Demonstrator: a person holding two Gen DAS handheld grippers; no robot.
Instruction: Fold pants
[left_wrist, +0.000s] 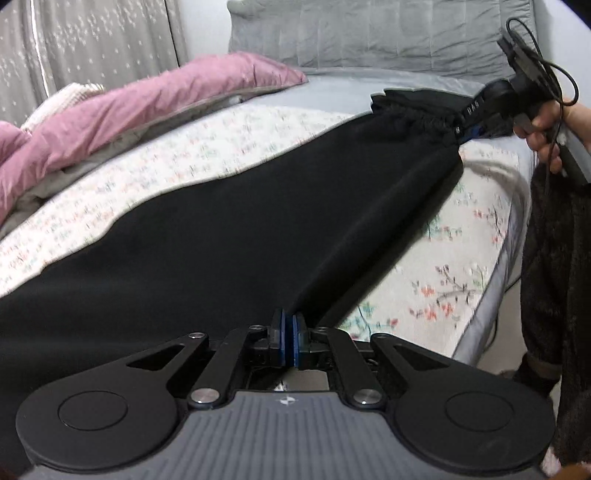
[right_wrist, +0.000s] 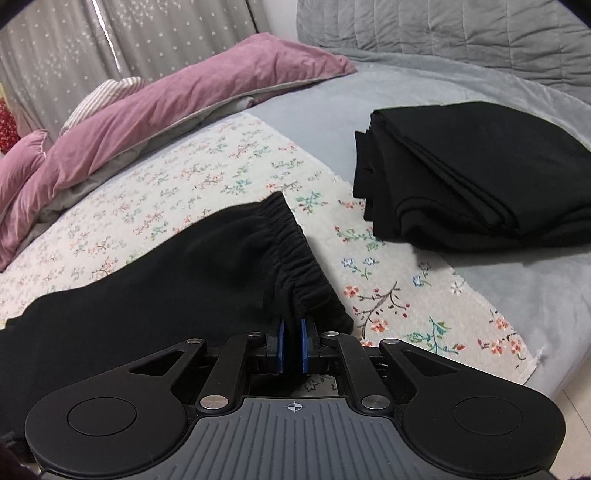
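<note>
Black pants (left_wrist: 229, 221) stretched between both clamped claws, seemingly over floral bedspread (right_wrist: 207, 162).

Even, soft indoor light; shadows faint; no glare; left wrist view smeared by motion blur; right wrist view sharper; fisheye bending and dark corners in both.

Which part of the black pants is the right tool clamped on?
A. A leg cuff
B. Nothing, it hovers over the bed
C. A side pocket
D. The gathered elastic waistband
D: in the right wrist view the right tool pinches the ruffled elastic waistband of the black pants.
</note>
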